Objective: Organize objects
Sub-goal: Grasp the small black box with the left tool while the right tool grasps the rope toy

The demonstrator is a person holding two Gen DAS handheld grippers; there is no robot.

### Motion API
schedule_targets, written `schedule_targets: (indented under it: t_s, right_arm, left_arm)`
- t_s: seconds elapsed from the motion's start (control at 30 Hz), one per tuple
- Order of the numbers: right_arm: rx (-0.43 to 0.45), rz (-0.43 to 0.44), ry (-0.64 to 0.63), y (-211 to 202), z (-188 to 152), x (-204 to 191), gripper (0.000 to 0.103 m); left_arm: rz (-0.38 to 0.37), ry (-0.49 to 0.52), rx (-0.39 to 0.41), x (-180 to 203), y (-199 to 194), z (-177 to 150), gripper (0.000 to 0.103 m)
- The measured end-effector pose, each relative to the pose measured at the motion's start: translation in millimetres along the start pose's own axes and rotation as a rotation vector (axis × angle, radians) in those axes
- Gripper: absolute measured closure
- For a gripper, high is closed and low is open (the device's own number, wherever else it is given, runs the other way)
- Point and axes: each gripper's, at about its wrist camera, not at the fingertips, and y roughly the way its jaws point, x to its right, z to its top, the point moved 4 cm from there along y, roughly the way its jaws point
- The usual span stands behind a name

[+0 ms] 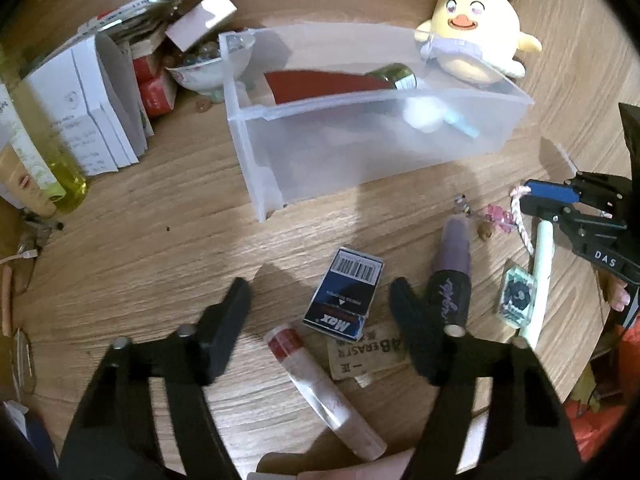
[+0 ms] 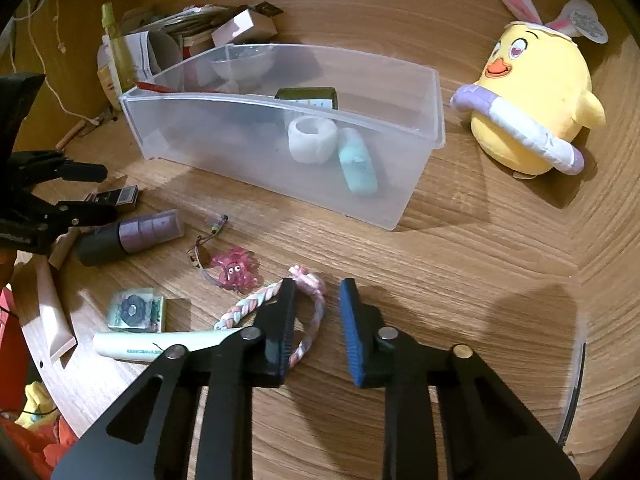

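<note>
A clear plastic bin (image 1: 360, 148) (image 2: 256, 148) stands on the wooden table and holds a red tube, a white ring and a teal item. My left gripper (image 1: 320, 292) is open above a blue Max staple box (image 1: 346, 294), with a purple-capped tube (image 1: 450, 276) at its right finger and a red-and-white tube (image 1: 320, 384) below. My right gripper (image 2: 316, 292) is open over a braided pastel cord (image 2: 308, 312); it also shows in the left wrist view (image 1: 556, 200). The left gripper appears at the left edge of the right wrist view (image 2: 80, 192).
A yellow plush chick (image 1: 476, 36) (image 2: 536, 112) sits beyond the bin. Boxes, a bowl of marbles (image 1: 208, 64) and bottles crowd the far left. A pink charm (image 2: 236, 268), a small packet (image 2: 136, 310), a pale tube (image 2: 160, 346) and an eraser (image 1: 364, 354) lie near the grippers.
</note>
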Motion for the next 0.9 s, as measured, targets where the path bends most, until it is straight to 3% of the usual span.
schedule_targets:
  t_s: [0.17,0.3,0.57,0.7,0.8,0.87,0.9]
  right_arm:
    - [0.003,0.001,0.0,3,1,0,0.092]
    - [0.023,-0.022,0.005,1,2,0,0.095]
    - [0.086,-0.033,0.055,-15,8,10,0.097]
    - [0.056,0.04,0.073,-18,9,13,0.096]
    - [0.027,0.031,0.058,-14,8,12,0.086]
    - [0.019,0.016,0.043,-10,7,10,0.072]
    - [0.018,0.017,0.038,-8,8,9,0.071]
  left_arm:
    - [-0.014,-0.004,0.011,-1,1,1,0.051]
    - [-0.021,-0.026,0.025,-4,1,3,0.075]
    - [-0.005,-0.049,0.072,-5,-7,5,0.076]
    - [-0.008,-0.055,0.118,-6,-21,11,0.076]
    - [-0.014,-0.055,0.152,-3,-31,16,0.076]
    - [-0.014,-0.05,0.172,-1,-36,19,0.076]
    - [-0.017,-0.05,0.181,0,-38,21,0.076]
